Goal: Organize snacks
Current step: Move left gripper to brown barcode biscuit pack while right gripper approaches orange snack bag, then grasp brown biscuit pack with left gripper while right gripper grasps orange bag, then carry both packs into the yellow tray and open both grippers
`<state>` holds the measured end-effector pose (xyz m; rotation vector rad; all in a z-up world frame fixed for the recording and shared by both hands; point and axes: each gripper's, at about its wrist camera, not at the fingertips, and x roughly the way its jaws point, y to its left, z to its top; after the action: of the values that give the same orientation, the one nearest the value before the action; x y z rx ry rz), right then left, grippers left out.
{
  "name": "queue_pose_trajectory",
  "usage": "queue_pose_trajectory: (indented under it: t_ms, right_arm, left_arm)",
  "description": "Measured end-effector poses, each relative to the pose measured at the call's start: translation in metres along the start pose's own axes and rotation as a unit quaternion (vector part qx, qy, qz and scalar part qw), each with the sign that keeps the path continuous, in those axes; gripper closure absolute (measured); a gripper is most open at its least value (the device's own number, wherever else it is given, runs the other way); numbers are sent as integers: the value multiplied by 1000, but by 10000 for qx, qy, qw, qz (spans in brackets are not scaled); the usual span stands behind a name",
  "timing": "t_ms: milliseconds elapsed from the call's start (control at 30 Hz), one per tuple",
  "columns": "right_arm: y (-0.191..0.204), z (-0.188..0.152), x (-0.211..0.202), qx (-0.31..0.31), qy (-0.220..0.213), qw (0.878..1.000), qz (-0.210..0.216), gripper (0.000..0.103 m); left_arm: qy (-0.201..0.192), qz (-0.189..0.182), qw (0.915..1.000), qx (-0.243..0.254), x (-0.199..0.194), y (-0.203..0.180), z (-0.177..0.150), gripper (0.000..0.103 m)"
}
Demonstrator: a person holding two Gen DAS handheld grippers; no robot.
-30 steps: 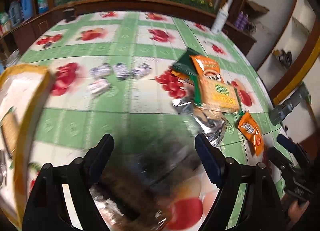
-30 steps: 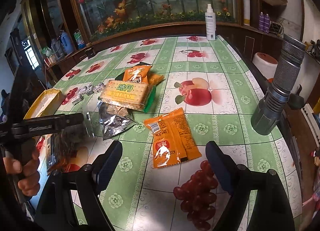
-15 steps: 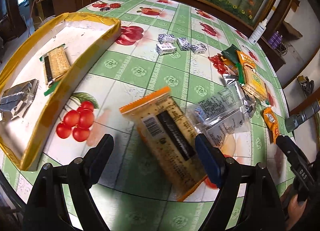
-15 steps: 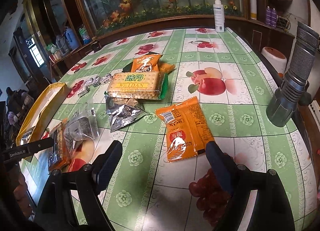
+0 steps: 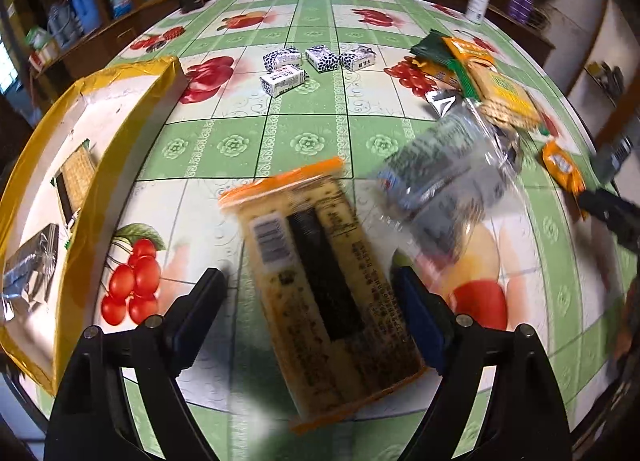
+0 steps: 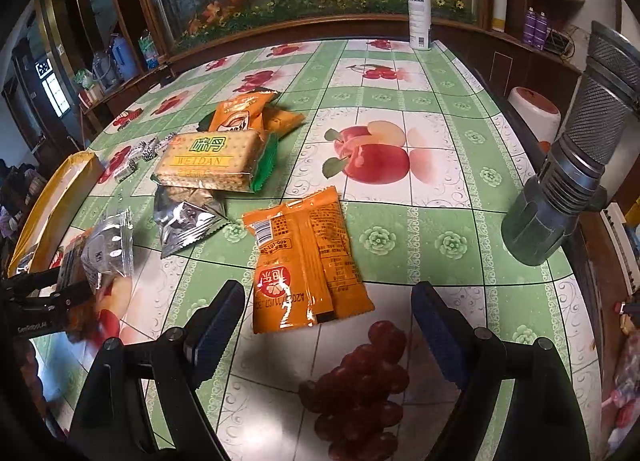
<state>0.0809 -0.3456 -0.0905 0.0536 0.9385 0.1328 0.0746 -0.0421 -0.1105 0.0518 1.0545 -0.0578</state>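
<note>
My left gripper (image 5: 316, 313) is open, its fingers either side of an orange-edged cracker pack (image 5: 324, 285) lying on the table. A clear plastic snack bag (image 5: 448, 185) lies just right of it. A yellow tray (image 5: 120, 133) at the left holds a cracker pack (image 5: 76, 173) and a silver pouch (image 5: 28, 269). My right gripper (image 6: 328, 325) is open and empty just before an orange sachet (image 6: 304, 257). Beyond it lie a silver pouch (image 6: 184, 221), a WEIDAN cracker pack (image 6: 212, 161) and orange packets (image 6: 240, 113).
Several small wrapped candies (image 5: 316, 61) lie mid-table. A dark flashlight (image 6: 576, 165) stands at the right table edge. A white spray bottle (image 6: 420, 13) stands at the far edge. The left gripper also shows in the right wrist view (image 6: 36, 301).
My left gripper has swung back from the tray and come down closer to the orange-edged cracker pack, which now lies between its fingers. My right gripper has edged closer to the orange sachet.
</note>
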Motion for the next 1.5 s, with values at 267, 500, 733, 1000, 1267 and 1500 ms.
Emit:
queue_pose_trajectory:
  t_ms: [267,500,733,1000,1267,1500]
  right_arm:
    - [18,10,26,-623,199,9974,-300,21]
    - [24,12,23,-610,94,9976,-326,46]
    - [21,7,4,-383,-163,9991,-86,67]
    - [49,6,-45,-417,-612,9962,448,68]
    - [138,12,-61,-1184,-790,9840,1071,68]
    - [203,15,-64,-1699,-868,9700,1506,68]
  left_arm:
    - [112,-85,9999,-9,-3,17,-1,21]
    - [-51,11,9999,-102,4,8,6,15]
    - [-258,-130,9995,-150,-6,11,2,51]
    - [-698,-65,9973,-196,-41,21,-6,51]
    - [-1150,468,9914,-421,-80,54,-6,51]
    - [-1335,850,9839,-827,-97,95,-14,51]
